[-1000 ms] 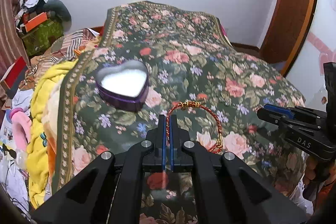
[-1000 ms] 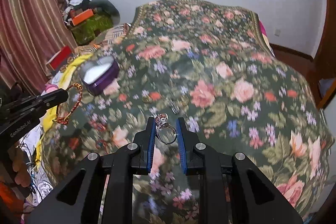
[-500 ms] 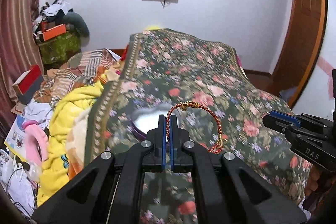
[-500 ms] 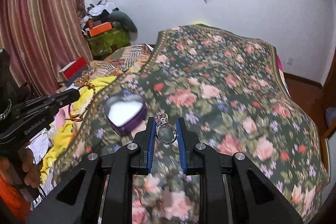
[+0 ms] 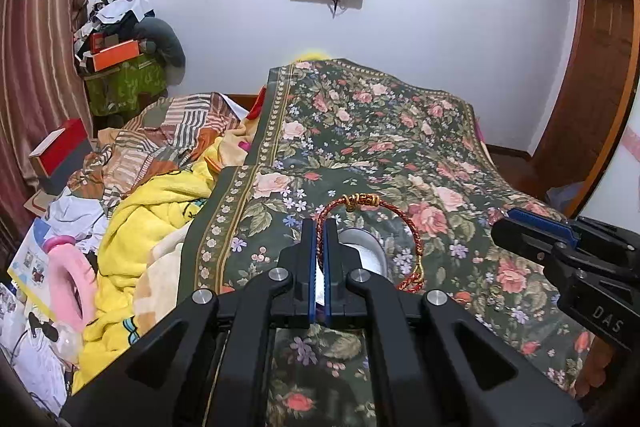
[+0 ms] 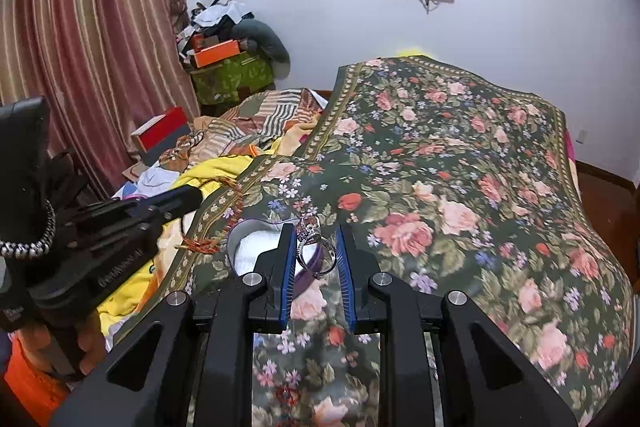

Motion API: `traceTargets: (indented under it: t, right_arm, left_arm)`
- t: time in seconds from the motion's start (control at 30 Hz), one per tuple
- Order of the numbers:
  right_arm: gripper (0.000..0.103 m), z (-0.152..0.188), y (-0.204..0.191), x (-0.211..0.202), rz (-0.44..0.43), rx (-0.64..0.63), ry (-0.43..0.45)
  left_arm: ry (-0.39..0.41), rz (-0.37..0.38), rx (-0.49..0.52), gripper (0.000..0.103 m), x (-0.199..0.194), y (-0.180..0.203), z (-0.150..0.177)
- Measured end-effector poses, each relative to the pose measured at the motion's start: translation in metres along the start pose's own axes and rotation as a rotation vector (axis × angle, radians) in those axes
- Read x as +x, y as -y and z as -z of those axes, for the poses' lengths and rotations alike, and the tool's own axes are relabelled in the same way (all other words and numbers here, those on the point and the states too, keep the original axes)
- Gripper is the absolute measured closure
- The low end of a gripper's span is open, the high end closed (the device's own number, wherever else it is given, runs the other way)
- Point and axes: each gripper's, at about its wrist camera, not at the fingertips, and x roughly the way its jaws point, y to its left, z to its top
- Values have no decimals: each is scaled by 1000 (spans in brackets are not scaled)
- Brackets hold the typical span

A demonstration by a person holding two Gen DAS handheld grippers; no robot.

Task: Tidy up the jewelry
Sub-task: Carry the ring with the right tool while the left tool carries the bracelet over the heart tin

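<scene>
Left gripper (image 5: 319, 239) fingers pressed nearly together, pinching the red-and-gold cord bracelet (image 5: 416, 233) by one side so the loop hangs free toward 3 o'clock. Right gripper (image 6: 316, 251) fingers part-spread, clamping a silver stone-set ring (image 6: 316, 247) across its band. Both are held above the heart-shaped purple box (image 6: 248, 247) on the floral bedspread (image 6: 460, 187), probably staged for dropping in. Box is open with a white lining, sitting at 6 o'clock near the bedspread edge.
</scene>
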Motion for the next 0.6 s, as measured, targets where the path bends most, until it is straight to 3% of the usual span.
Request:
traceTargets:
  t: [0.6]
  right_arm:
    - [85,-3,-6,65,-74,-16,-120]
  left_arm:
    - [-132,30,13,102,69,-11,14]
